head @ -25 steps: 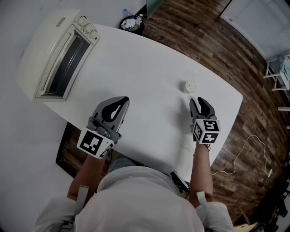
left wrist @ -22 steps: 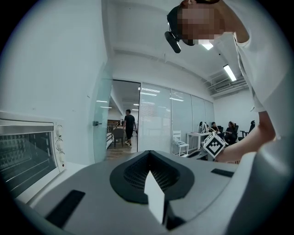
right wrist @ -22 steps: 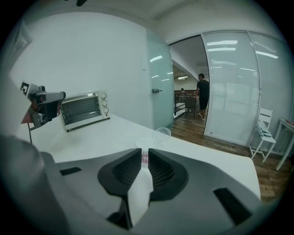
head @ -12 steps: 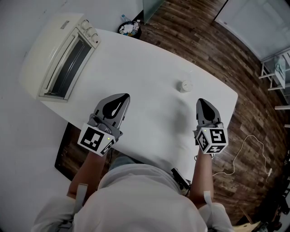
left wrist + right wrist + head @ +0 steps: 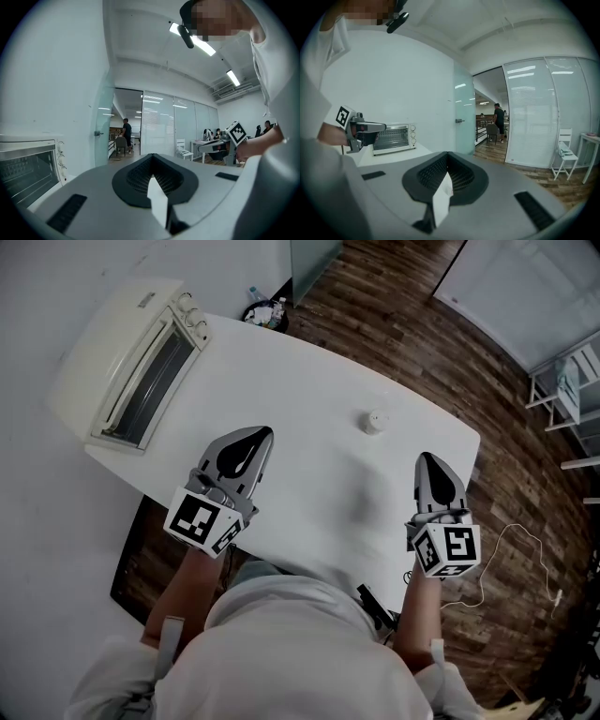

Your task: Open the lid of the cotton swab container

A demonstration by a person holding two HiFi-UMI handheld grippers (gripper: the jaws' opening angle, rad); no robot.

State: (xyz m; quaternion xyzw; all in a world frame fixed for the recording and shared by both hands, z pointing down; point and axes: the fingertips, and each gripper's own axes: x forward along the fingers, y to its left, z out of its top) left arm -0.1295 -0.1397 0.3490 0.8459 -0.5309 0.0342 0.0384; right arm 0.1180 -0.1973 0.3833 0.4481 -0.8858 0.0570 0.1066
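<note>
The cotton swab container [image 5: 375,421], small, round and white, stands alone on the white table [image 5: 309,371], toward the table's right-hand end. It is too small to tell how its lid sits. The right gripper [image 5: 429,458] hangs over the table's near right corner, well short of the container, its jaws closed together with nothing between them. The left gripper [image 5: 263,433] is over the near edge further left, also pinched closed and empty. A cream toaster oven [image 5: 141,362] sits at the table's far left end. Dark wood floor [image 5: 403,315] lies beyond.
</note>
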